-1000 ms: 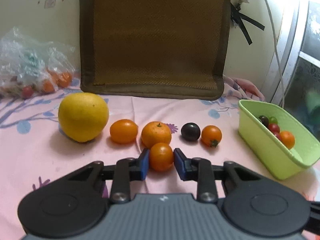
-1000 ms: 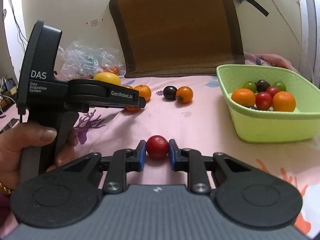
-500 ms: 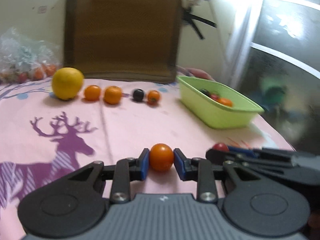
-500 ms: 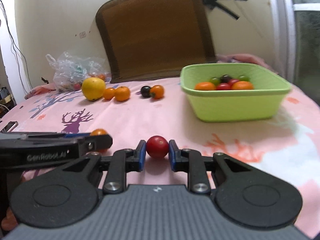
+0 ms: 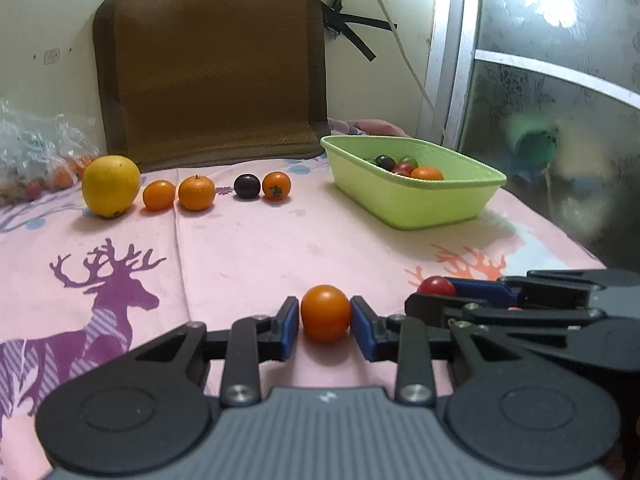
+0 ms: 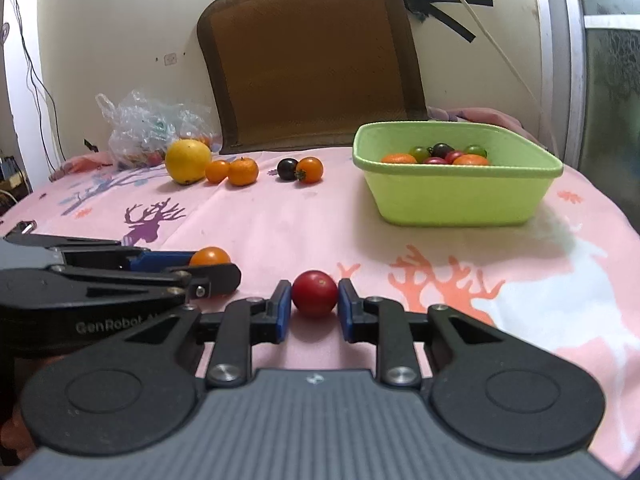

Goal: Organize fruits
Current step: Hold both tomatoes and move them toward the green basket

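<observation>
1. Left hand-held gripper: closed on a small orange tomato, which is clamped at its widest part between the blue pads; the fruit is held low over the near edge of the pink cloth.
2. Right hand-held gripper: closed on a red tomato, held the same way, just beside the left one; the grip across the middle is judged to keep a round, smooth fruit from slipping.
3. Green tub: set at the far right of the cloth, already holding mixed small fruits, and judged to be either the source or the destination.
4. Row by the brown cushion: a big yellow citrus, two oranges, a dark tomato and an orange tomato are lined up from large to small, which suggests sorting by size.
5. Plastic bag: left at the far left, more fruit inside.
6. Change from a second ago: the left gripper was close against the row, and both are now drawn back towards the near edge, each fruit kept in its grip; the row and the tub are unmoved.
</observation>
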A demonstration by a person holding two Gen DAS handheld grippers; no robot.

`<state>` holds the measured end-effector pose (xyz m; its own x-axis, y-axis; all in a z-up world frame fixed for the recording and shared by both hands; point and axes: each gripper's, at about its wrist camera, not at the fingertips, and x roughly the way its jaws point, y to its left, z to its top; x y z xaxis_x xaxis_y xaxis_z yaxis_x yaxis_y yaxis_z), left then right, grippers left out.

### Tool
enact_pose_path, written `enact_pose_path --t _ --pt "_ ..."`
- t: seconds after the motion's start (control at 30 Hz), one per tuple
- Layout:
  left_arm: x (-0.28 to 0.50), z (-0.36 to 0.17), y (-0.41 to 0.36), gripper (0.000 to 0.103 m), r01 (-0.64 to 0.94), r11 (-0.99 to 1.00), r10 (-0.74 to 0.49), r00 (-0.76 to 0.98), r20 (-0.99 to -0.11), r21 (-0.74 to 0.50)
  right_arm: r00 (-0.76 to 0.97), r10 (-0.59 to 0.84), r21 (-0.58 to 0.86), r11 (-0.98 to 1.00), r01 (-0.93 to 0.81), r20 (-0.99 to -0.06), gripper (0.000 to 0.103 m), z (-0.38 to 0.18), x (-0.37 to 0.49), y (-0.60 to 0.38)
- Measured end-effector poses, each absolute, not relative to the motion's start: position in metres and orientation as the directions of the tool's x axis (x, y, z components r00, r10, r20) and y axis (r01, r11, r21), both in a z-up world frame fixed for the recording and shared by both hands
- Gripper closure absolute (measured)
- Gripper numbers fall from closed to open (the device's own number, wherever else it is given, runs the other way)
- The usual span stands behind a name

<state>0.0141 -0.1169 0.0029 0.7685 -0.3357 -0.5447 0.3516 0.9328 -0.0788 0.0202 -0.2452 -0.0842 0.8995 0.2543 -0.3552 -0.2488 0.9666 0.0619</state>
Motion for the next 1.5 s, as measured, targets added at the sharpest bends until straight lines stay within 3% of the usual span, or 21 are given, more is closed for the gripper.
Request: enact_pose_path --t 1.5 --pt "0.0145 0.0041 -0.1099 0.059 0.317 0.939 -0.339 0.775 -0.534 -0.137 0.901 0.253 0.06 0.967 -0.248 -0.352 0.071 -0.0848 0.0198 -0.2461"
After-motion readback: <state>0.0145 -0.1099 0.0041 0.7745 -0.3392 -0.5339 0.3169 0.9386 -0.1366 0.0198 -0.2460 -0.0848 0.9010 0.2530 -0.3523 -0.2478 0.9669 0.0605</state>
